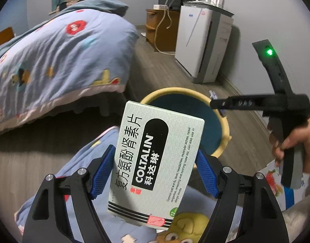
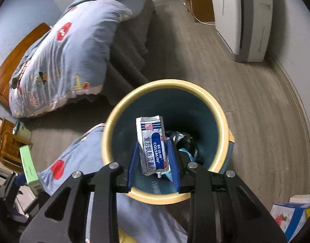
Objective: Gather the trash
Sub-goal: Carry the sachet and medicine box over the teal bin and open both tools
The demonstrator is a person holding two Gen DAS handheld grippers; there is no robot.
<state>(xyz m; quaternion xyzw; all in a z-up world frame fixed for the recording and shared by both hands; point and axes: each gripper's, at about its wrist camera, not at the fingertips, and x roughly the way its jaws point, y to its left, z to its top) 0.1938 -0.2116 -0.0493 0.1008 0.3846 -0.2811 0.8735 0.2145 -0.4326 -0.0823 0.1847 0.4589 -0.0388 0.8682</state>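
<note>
We had both hands loaded. The left gripper [image 1: 155,174] pinched a pale green cardboard Coltalin medicine box [image 1: 155,162] across its width, blue pads on both edges, held upright above the bedding and short of the round bin w/ cream rim and dark teal inside [image 1: 187,93]. The right gripper [image 2: 154,162] pinched a crumpled white-and-blue Coltalin sachet [image 2: 152,143], jaws close together, right over the bin mouth [image 2: 118,109].

To do this step well, we judged the right hand should let go only w/ the sachet fully inside the rim, since it's light and could drift; then clear out sideways so the left can bring the box over centre, tip it flat and release low, not from height, so it doesn't bounce off the rim.

The right wrist view showed what the left didn't: the bin's bottom, already holding dark and light-blue scraps [image 2: 187,143], prob. wrappers, too murky to name. The left wrist view alone showed the bare hand [image 1: 296,141] gripping the right tool's handle, its green light [image 1: 269,51], and the white floor appliance [image 1: 203,44] by the wall.
</note>
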